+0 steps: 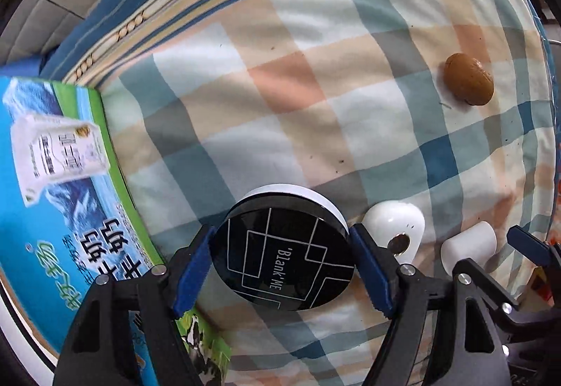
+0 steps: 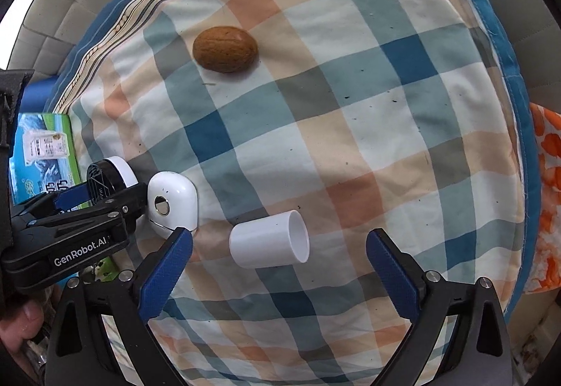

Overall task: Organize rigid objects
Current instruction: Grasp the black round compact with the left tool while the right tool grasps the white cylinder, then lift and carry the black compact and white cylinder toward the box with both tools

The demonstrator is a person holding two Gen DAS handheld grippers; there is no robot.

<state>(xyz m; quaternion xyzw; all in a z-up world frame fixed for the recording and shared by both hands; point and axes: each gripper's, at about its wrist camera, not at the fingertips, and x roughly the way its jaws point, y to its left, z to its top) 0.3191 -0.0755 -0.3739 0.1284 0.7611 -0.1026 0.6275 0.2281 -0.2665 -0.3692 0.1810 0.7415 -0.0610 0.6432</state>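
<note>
A round black compact with white line art and a white base rests on the checked cloth. My left gripper is shut on it, one blue pad pressed to each side; the right wrist view shows this grip too, at the compact. Just right of it lies a white rounded case with a round metal inset. A white cylinder cup lies on its side between the wide fingers of my right gripper, which is open and touches nothing. A brown walnut-like object sits farther off.
A blue and green milk carton box lies along the cloth's left edge. Orange patterned fabric shows beyond the right edge. Grey quilted padding lies behind the cloth. A person's hand holds the left gripper's handle.
</note>
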